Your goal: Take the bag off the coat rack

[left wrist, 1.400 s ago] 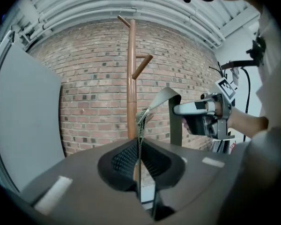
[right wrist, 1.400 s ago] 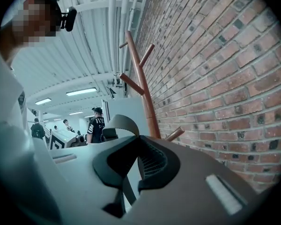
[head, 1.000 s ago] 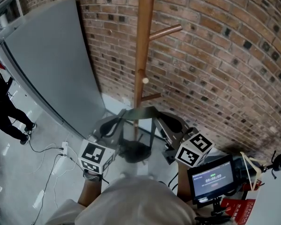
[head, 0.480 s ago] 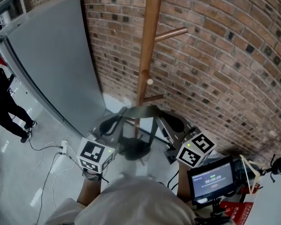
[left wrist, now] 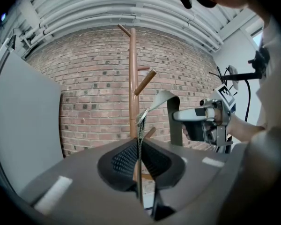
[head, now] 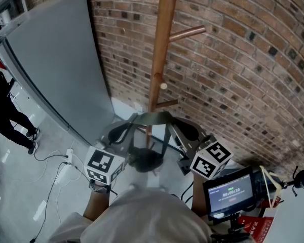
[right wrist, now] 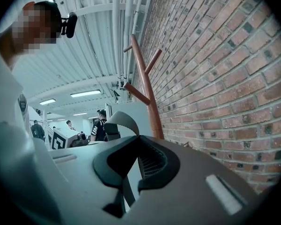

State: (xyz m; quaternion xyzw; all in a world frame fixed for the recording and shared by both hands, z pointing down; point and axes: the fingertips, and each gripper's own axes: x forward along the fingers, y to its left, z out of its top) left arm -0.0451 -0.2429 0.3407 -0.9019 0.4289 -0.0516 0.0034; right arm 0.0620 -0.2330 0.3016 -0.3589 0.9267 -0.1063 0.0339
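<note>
A brown wooden coat rack with angled pegs stands against the brick wall. In front of its pole an olive-grey strap spans between my two grippers, and the dark bag hangs from it just below. My left gripper is shut on the strap's left part, seen edge-on between the jaws. My right gripper is shut on the right part, which loops up ahead of its jaws. The strap appears free of the pegs, with the rack behind it.
A large grey panel leans at the left of the brick wall. Cables and a power strip lie on the floor, near a person standing at the far left. A device with a lit screen sits at lower right.
The head view has shifted a little, so the rack sits slightly further right. Both grippers keep their hold on the strap in nearly the same place.
</note>
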